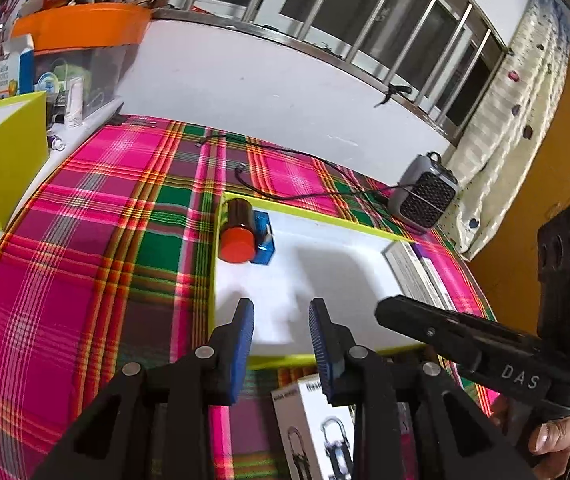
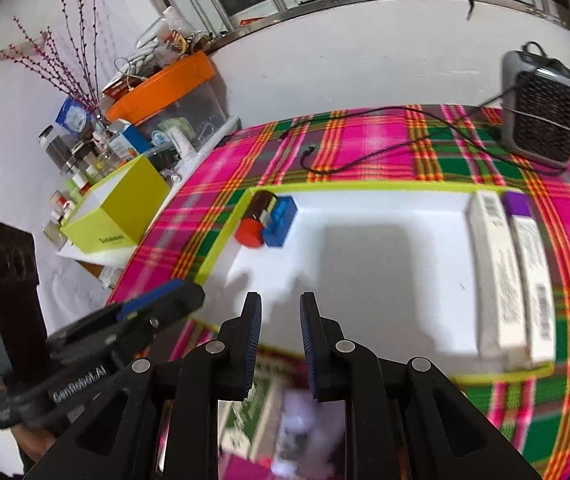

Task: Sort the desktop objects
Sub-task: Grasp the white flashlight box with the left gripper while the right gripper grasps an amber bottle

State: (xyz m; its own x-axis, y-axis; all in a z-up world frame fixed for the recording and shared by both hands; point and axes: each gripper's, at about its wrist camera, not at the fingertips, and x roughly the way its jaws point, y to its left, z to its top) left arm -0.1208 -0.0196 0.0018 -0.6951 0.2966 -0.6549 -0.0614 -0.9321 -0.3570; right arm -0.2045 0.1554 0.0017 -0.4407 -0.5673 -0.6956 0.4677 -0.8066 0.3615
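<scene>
Both grippers are open and hold nothing. The left gripper point(image 1: 281, 322) and right gripper point(image 2: 281, 316) hang over the white tray point(image 2: 385, 216). A red-capped bottle point(image 2: 253, 222) and blue box point(image 2: 281, 220) lie inside. I think the next step is picking up the white box point(image 1: 317, 420) below.

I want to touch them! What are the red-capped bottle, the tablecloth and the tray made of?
The bottle looks like dark, shiny plastic or glass, hard to say which; its red cap looks like smooth plastic. The tablecloth seems woven fabric: the plaid stripes look like crossing threads. The tray looks like stiff card or foam board, matte white with thin yellow-green walls.
</scene>
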